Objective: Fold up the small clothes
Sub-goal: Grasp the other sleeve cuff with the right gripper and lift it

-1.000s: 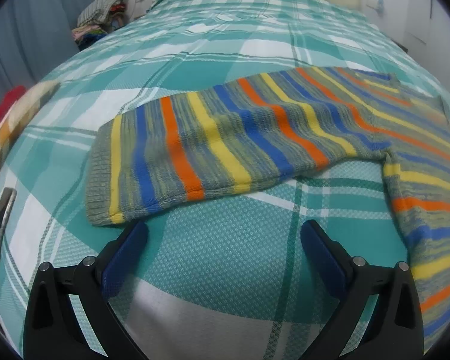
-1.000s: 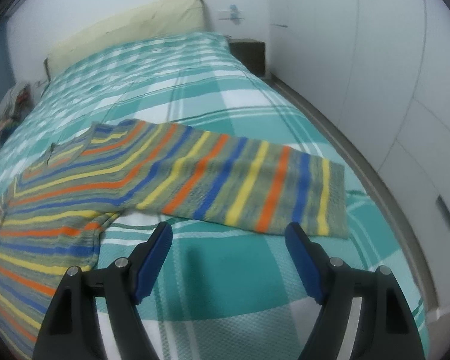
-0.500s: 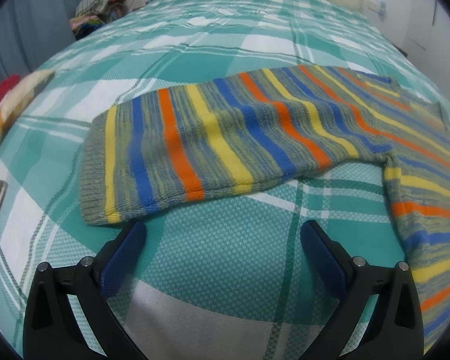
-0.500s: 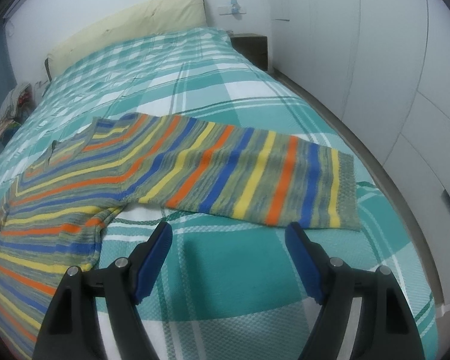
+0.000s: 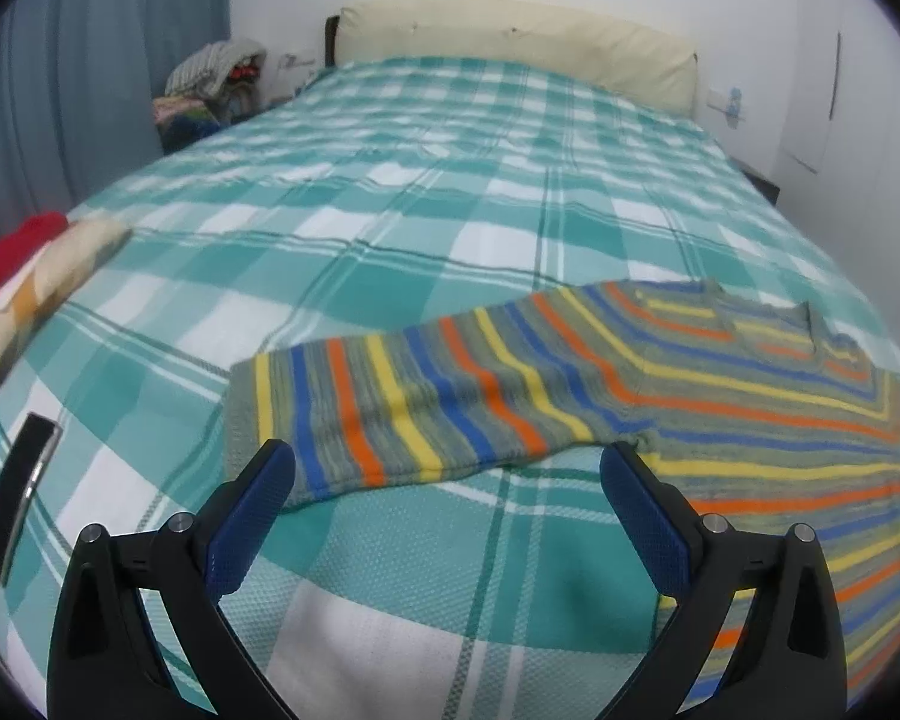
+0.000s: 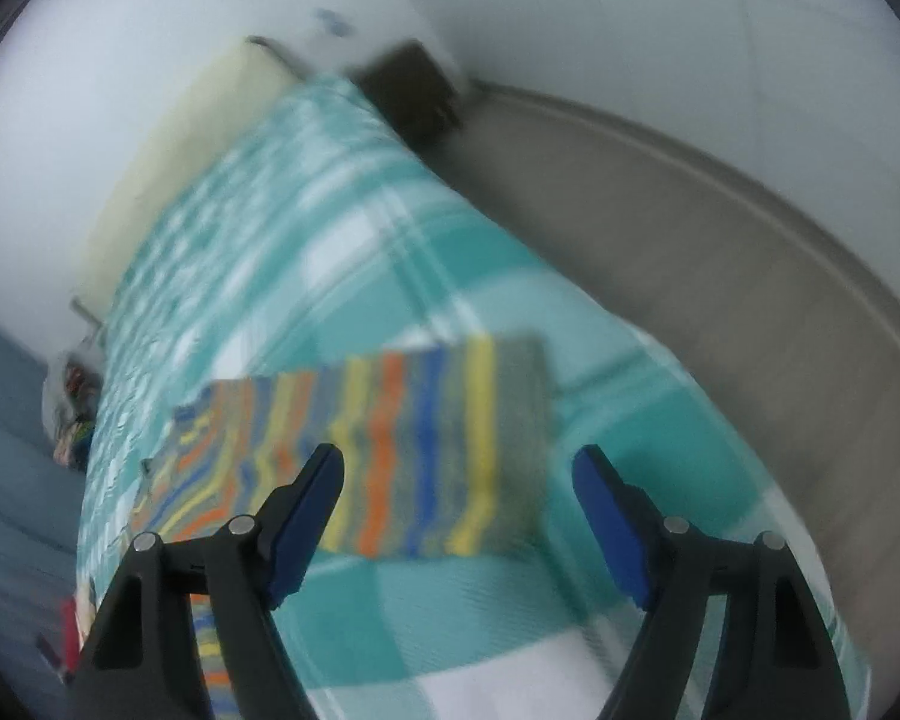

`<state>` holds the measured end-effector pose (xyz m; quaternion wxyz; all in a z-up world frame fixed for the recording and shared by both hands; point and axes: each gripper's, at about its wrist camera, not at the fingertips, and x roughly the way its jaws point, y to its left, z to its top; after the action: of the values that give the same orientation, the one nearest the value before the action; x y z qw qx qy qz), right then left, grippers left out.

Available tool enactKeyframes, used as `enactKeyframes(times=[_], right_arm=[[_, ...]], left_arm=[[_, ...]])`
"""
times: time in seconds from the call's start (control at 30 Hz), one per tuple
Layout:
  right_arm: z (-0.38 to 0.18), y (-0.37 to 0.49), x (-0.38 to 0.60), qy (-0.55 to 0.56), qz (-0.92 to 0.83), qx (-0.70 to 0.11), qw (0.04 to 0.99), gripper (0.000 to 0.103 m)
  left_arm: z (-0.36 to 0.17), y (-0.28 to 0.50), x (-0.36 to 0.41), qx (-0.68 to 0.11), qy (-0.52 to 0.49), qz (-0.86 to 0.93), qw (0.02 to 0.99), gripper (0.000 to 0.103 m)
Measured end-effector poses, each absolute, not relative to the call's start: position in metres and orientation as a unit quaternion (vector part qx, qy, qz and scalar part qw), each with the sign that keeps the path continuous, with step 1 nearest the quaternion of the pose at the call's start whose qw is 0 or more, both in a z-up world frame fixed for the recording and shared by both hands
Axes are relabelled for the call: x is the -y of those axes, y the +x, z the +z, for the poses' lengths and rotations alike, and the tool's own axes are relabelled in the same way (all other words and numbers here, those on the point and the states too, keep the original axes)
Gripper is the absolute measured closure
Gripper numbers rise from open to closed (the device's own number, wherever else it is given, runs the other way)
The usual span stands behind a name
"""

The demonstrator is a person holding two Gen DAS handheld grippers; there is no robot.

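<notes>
- My left gripper (image 5: 447,465) has its jaws spread wide apart and holds nothing; the blue pads (image 5: 252,513) sit low over the bedspread (image 5: 390,228).
- The striped sweater (image 5: 720,396) lies flat on the teal-and-white checked bedspread, toward the right of the left wrist view.
- One sleeve (image 5: 402,414) reaches out to the left; its cuff end lies just beyond my left fingertip, and the fingertip overlaps the cuff corner in this view. I cannot tell whether they touch.
- My right gripper (image 6: 456,468) also has its jaws wide apart and empty.
- The right wrist view is blurred and tilted. It shows the other sleeve (image 6: 426,444) lying on the bedspread (image 6: 390,210) between and just beyond my fingertips, cuff toward the right edge of the bed.
- A cream headboard cushion (image 5: 510,36) runs along the far end of the bed.
- A pile of clothes (image 5: 210,90) sits beside the far left corner of the bed, next to a blue curtain (image 5: 90,60).
- A dark flat object (image 5: 21,498) lies on the bedspread at the left, near folded red and cream cloth (image 5: 24,276).
</notes>
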<state>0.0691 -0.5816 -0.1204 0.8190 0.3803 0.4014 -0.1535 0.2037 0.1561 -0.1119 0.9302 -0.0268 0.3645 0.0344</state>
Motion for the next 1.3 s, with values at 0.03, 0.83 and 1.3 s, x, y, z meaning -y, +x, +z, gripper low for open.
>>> enactKeyframes(times=[0.03,0.83,1.3], right_arm=[[-0.126,0.067,0.587,0.403,-0.147,-0.396,0.812,0.025],[-0.07,0.119,0.55,0.3,-0.071,-0.369,0.877,0.098],[0.017,0.268,0.29,0.142,0.127,-0.409,0.892,0.098]], left_arm=[[-0.112,0.205,-0.154,-0.364,-0.02,0.035,0.931,0.001],[-0.116,0.207,-0.152,-0.365,-0.013,0.052,0.929,0.001],[-0.107,0.204,-0.161,-0.36,-0.034,0.044,0.931,0.001]])
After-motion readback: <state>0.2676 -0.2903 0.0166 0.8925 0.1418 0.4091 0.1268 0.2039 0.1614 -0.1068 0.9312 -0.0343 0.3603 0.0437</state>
